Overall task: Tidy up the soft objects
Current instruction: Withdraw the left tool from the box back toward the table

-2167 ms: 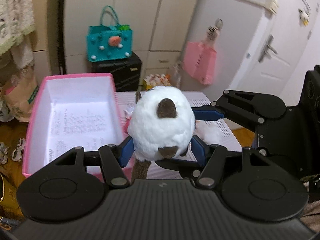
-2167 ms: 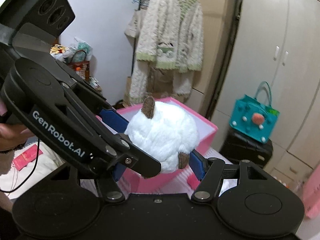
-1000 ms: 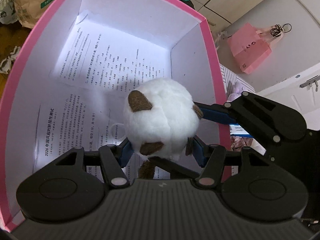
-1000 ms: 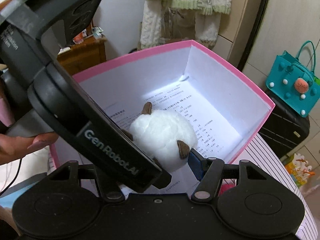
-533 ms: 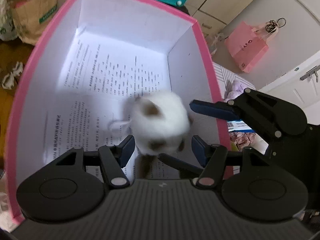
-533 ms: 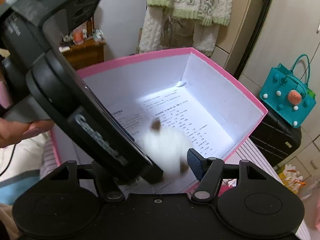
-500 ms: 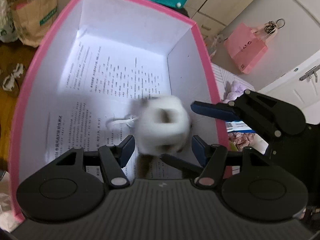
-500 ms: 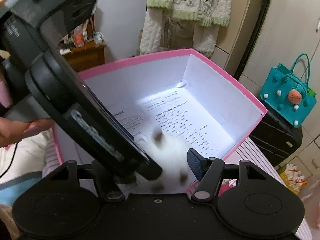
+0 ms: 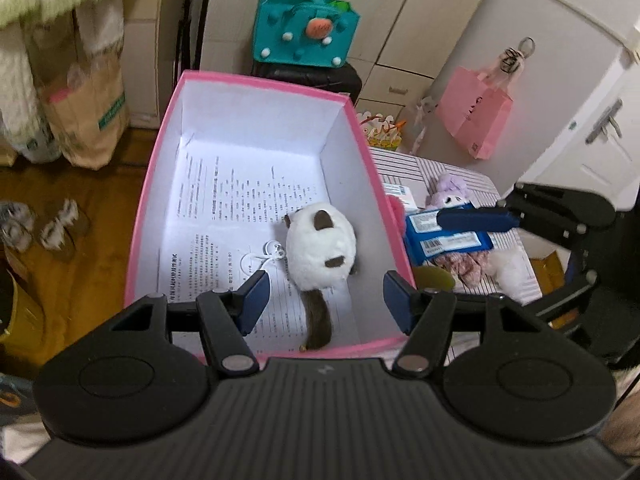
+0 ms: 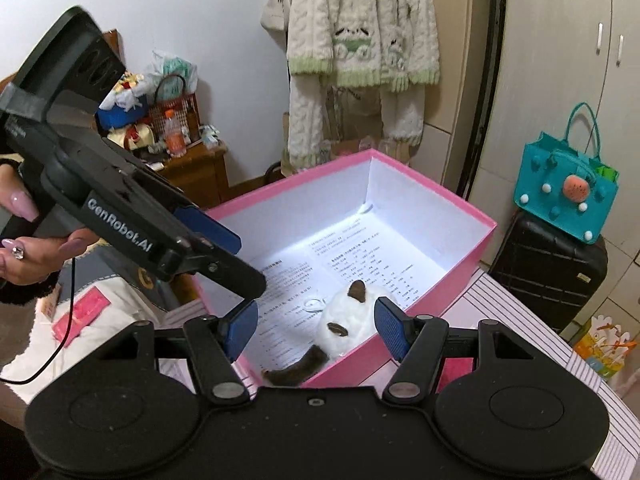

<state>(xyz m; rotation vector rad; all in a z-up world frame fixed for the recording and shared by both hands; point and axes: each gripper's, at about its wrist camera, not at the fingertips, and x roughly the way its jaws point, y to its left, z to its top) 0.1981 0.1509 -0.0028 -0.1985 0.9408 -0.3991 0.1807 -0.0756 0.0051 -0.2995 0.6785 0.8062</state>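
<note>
A white plush toy (image 9: pixel 320 250) with brown ears and a brown tail lies on printed paper inside the pink box (image 9: pixel 256 80), near its right wall. It also shows in the right wrist view (image 10: pixel 348 326), inside the box (image 10: pixel 476 248). My left gripper (image 9: pixel 326 300) is open and empty above the box's near end. My right gripper (image 10: pixel 316 330) is open and empty above the box's near corner. In the left wrist view one blue finger of the right gripper (image 9: pixel 476 219) hangs over the table to the right of the box.
On the striped table right of the box lie a purple plush (image 9: pixel 450 192), blue packets (image 9: pixel 448 240), a pink fuzzy item (image 9: pixel 466 266) and a white plush (image 9: pixel 508 268). A teal bag (image 9: pixel 306 34) on a black suitcase stands behind. A wooden cabinet (image 10: pixel 192 168) is at the left.
Both grippers held the white plush together and lowered it into the pink box. Both opened, the plush dropped onto the paper, and both grippers have pulled back up.
</note>
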